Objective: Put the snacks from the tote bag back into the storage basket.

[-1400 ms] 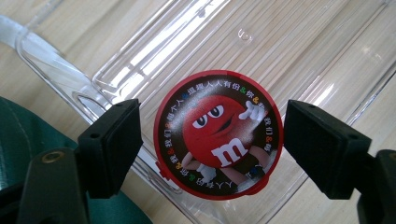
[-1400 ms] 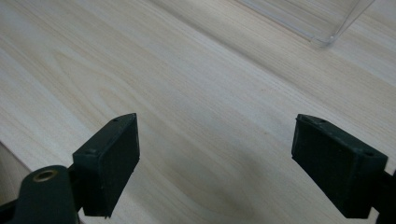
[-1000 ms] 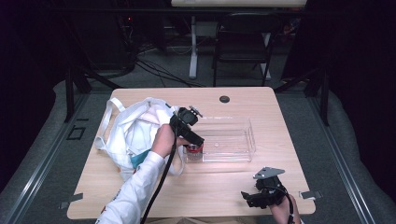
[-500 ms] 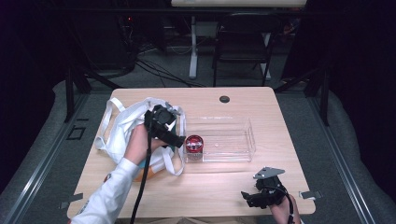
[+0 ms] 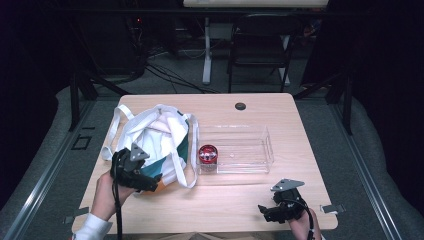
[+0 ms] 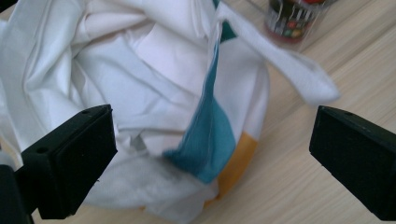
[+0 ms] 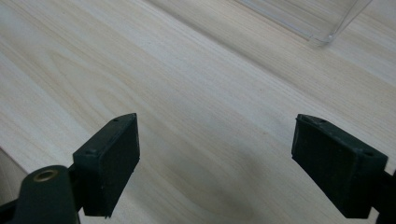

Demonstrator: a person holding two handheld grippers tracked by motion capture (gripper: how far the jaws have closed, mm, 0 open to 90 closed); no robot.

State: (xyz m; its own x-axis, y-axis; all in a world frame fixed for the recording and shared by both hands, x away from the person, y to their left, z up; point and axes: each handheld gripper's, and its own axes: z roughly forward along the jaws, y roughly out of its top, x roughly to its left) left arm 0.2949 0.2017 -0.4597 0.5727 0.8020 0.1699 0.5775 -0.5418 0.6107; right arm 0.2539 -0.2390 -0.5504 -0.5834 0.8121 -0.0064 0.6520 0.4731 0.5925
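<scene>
A white cloth bag (image 5: 155,135) with teal and yellow patches lies at the table's left. A jar with a red lid (image 5: 208,155) stands upright in the left end of a clear plastic tray (image 5: 250,150). My left gripper (image 5: 150,182) hovers at the bag's near edge. Its jaws have just been opening and stand wide, with only bag cloth (image 6: 140,70) below them and nothing gripped. The jar (image 6: 292,18) shows at the top of the left gripper view. Near the front right edge, my right gripper (image 5: 267,212) rests open over bare wood (image 7: 215,158).
A small black round disc (image 5: 240,106) sits in the table top at the back. The bag's straps (image 5: 190,165) trail toward the tray. A corner of the tray (image 7: 322,28) lies ahead of the right gripper. Chairs and cables stand beyond the far edge.
The left gripper let go of the jar in the tray's left end, then moved left and toward the near edge over the bag. The right gripper stayed put.
</scene>
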